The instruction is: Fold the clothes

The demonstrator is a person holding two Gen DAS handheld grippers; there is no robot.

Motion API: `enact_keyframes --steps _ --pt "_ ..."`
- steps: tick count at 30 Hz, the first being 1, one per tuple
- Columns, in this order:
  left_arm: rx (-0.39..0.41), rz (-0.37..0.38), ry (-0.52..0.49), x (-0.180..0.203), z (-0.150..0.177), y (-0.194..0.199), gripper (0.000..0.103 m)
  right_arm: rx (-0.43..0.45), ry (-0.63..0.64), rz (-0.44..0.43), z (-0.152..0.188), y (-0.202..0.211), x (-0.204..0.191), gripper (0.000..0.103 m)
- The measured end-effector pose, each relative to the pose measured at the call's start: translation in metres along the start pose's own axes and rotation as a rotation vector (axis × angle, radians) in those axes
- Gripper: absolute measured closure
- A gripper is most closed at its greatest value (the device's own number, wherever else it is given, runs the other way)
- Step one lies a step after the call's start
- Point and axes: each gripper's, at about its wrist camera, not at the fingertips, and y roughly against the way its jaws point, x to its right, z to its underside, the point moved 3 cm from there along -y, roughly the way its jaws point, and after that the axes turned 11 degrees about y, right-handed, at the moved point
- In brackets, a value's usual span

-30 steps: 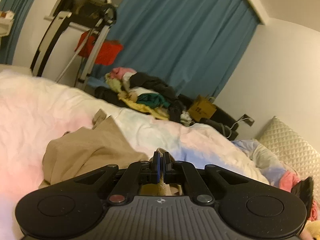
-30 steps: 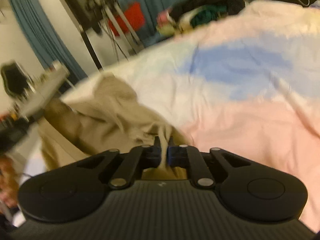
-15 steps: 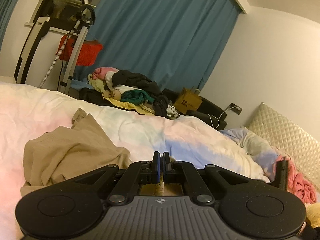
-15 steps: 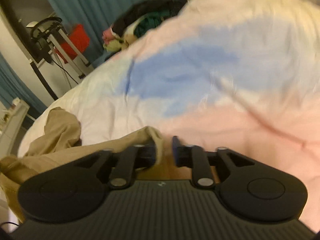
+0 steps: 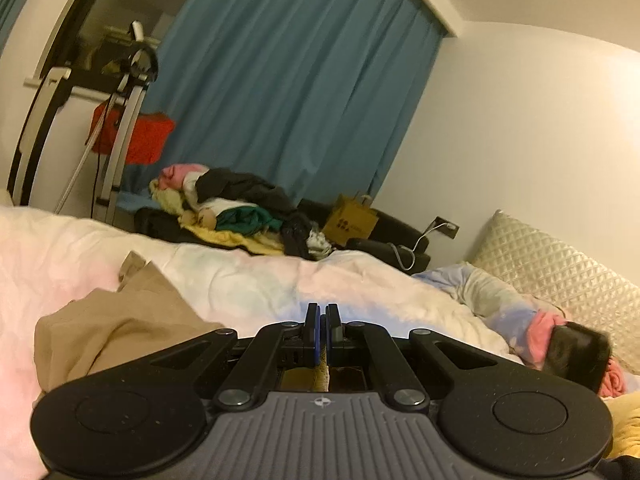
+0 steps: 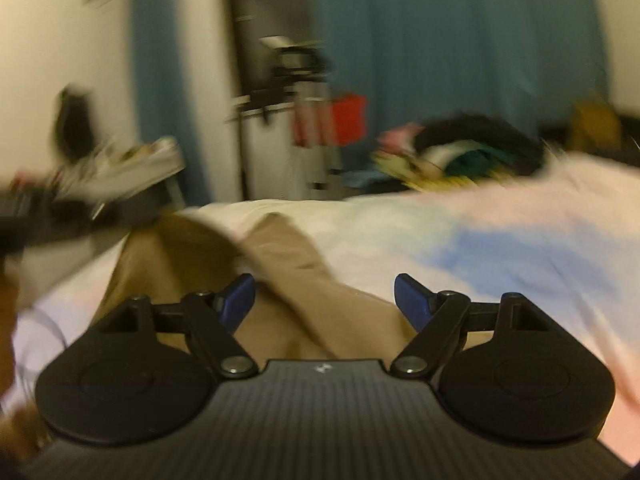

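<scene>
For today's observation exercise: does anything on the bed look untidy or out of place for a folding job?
Yes. The tan cloth garment lies bunched and creased on the pastel tie-dye bedspread, not flat. Behind, a heap of mixed unfolded clothes is piled loosely. The right gripper is open; the left gripper pinches tan fabric.

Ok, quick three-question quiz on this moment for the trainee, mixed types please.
1. True or false: the right gripper is shut on the tan garment.
2. Multiple choice: the fingers of the left gripper are A) wide open, B) closed with tan cloth pinched between them, C) out of view.
3. Fill in: the tan garment lies on a pastel ___.

Key: 1 false, its fingers stand wide apart over the garment. 2 B. 3 duvet.
</scene>
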Motion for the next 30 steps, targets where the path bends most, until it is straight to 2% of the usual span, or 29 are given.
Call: enact_keyframes --steps 2,4,8,10,12,13,16,18,21,23,25,30 --pt "0.021 0.016 0.008 0.005 0.000 0.005 0.101 -0.007 0.060 0.052 -0.003 -0.011 -0.007 0.025" --pt "0.043 0.032 0.015 0.011 0.001 0.011 0.101 -0.035 0.057 0.134 -0.004 -0.020 0.002 0.025" --pt "0.076 0.041 0.022 0.018 0.002 0.020 0.101 -0.114 -0.115 0.229 0.000 -0.016 0.047 0.025" --pt "0.080 0.051 0.010 0.023 0.003 0.023 0.101 -0.164 -0.225 0.237 0.003 -0.010 0.068 0.023" --pt "0.091 0.057 -0.004 0.028 0.004 0.026 0.101 -0.180 -0.270 0.236 0.003 0.002 0.082 0.023" --pt "0.099 0.060 -0.010 0.030 0.005 0.028 0.101 -0.187 -0.266 0.241 0.001 0.008 0.086 0.022" --pt "0.125 0.078 -0.002 0.033 0.003 0.036 0.101 -0.251 -0.146 0.298 0.004 0.019 0.087 0.021" --pt "0.139 0.086 0.007 0.033 0.000 0.042 0.101 -0.307 -0.091 0.335 0.012 0.014 0.085 0.021" --pt "0.137 0.074 0.007 0.031 0.000 0.048 0.101 -0.417 -0.090 0.334 0.036 -0.010 0.085 0.021" --pt "0.116 0.054 0.015 0.026 0.001 0.048 0.101 -0.412 -0.087 0.352 0.042 -0.013 0.081 0.022" --pt "0.104 0.006 0.032 0.020 0.002 0.047 0.101 -0.362 -0.098 0.354 0.039 -0.011 0.077 0.022" --pt "-0.016 -0.105 0.062 0.002 0.010 0.030 0.098 -0.290 -0.088 0.343 0.029 -0.005 0.072 0.022"
